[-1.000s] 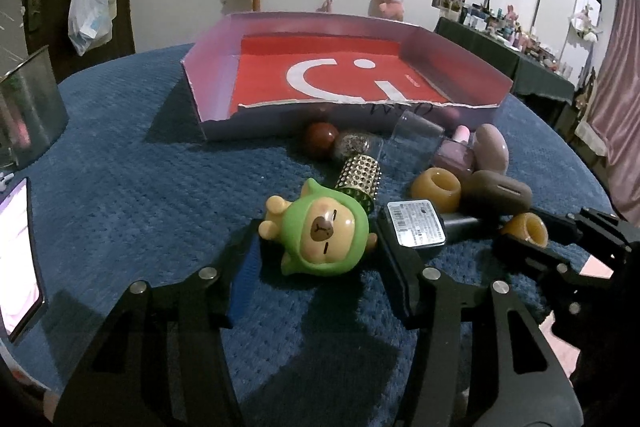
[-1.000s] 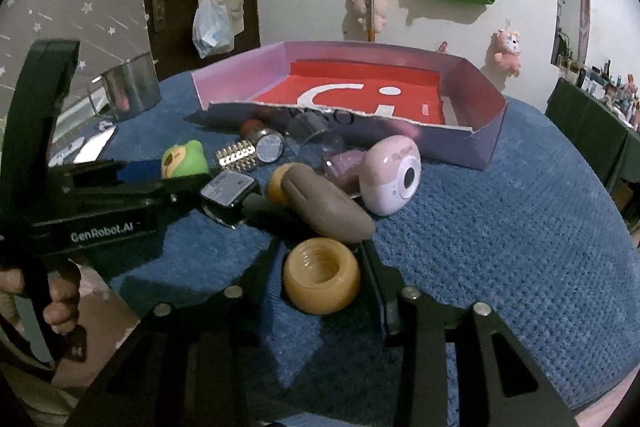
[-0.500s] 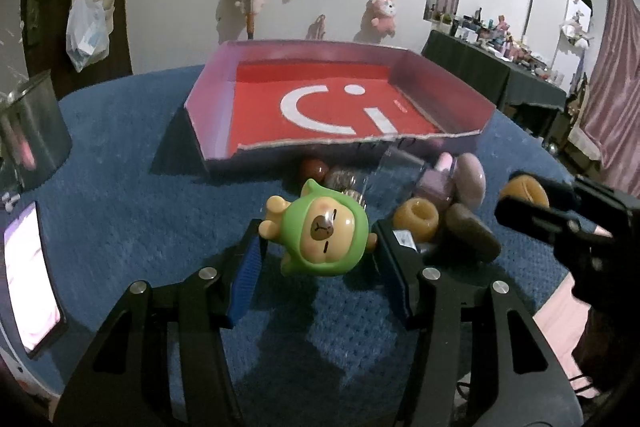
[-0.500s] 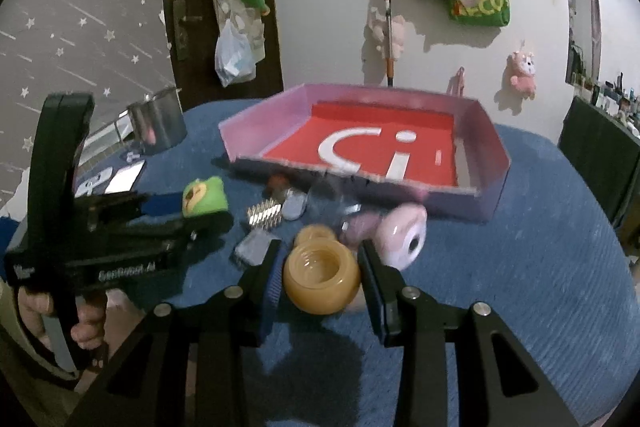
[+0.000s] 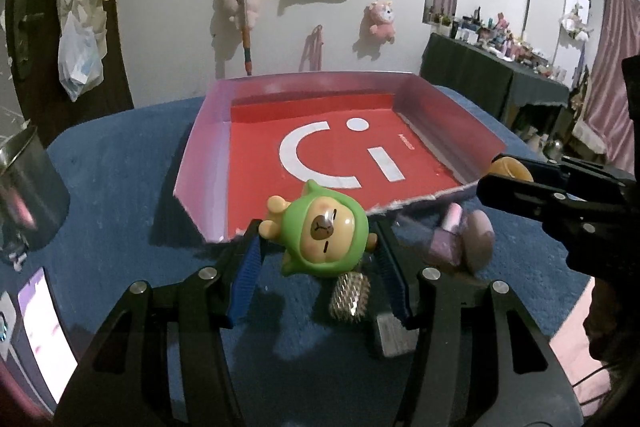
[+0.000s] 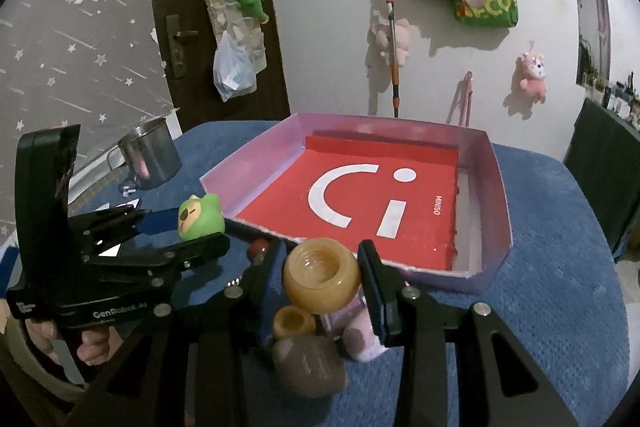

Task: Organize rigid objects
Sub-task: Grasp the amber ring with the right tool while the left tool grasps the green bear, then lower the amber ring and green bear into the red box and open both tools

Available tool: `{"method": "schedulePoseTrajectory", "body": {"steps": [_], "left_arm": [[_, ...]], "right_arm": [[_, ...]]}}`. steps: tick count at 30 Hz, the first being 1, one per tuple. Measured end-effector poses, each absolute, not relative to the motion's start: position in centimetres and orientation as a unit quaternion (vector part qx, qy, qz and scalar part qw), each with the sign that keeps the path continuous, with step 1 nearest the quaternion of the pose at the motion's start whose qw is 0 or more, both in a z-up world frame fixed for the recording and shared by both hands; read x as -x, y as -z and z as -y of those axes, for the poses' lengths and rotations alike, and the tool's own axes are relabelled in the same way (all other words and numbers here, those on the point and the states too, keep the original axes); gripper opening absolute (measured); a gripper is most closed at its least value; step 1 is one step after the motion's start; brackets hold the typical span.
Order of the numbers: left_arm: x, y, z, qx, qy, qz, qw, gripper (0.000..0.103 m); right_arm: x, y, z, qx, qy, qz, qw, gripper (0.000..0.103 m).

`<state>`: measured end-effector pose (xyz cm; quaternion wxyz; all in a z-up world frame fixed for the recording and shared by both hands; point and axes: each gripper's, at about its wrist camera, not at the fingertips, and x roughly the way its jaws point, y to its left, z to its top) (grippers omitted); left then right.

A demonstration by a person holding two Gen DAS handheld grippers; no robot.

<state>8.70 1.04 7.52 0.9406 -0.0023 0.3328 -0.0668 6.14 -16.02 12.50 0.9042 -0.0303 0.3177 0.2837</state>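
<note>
My left gripper (image 5: 318,249) is shut on a green bear figurine (image 5: 324,237) and holds it in the air just before the near wall of the pink box with a red floor (image 5: 200,163). My right gripper (image 6: 322,277) is shut on an amber round jar (image 6: 322,281), lifted above the pile, near the box's (image 6: 500,203) front edge. The left gripper with the figurine (image 6: 200,217) also shows at the left of the right wrist view. The right gripper with the jar (image 5: 514,167) shows at the right of the left wrist view.
On the blue cloth lie a studded cylinder (image 5: 350,293), a pink nail polish bottle (image 5: 446,241), a second amber jar (image 6: 294,323), a brown oval case (image 6: 310,365) and a pink rounded item (image 6: 362,343). A metal mug (image 6: 150,153) stands at the left. A phone (image 5: 44,323) lies near the left edge.
Both grippers have risen from the cloth with their objects and moved toward the box; the pile now lies below them.
</note>
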Motion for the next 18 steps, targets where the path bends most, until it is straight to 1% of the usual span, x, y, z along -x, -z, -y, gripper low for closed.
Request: {"method": "schedulePoseTrajectory", "body": {"steps": [5, 11, 18], "left_arm": [[-11.3, -7.9, -1.2, 0.016, 0.076, -0.341, 0.937, 0.052], [-14.7, -8.4, -0.9, 0.006, 0.078, -0.347, 0.935, 0.052], [-18.5, -7.3, -1.1, 0.018, 0.085, -0.378, 0.922, 0.052]], "right_arm": [[-9.0, -12.9, 16.2, 0.019, -0.28, -0.338, 0.899, 0.04], [-12.3, -13.8, 16.5, 0.019, -0.249, -0.343, 0.905, 0.04], [-16.4, -11.8, 15.9, 0.029, -0.221, -0.382, 0.897, 0.04]]}}
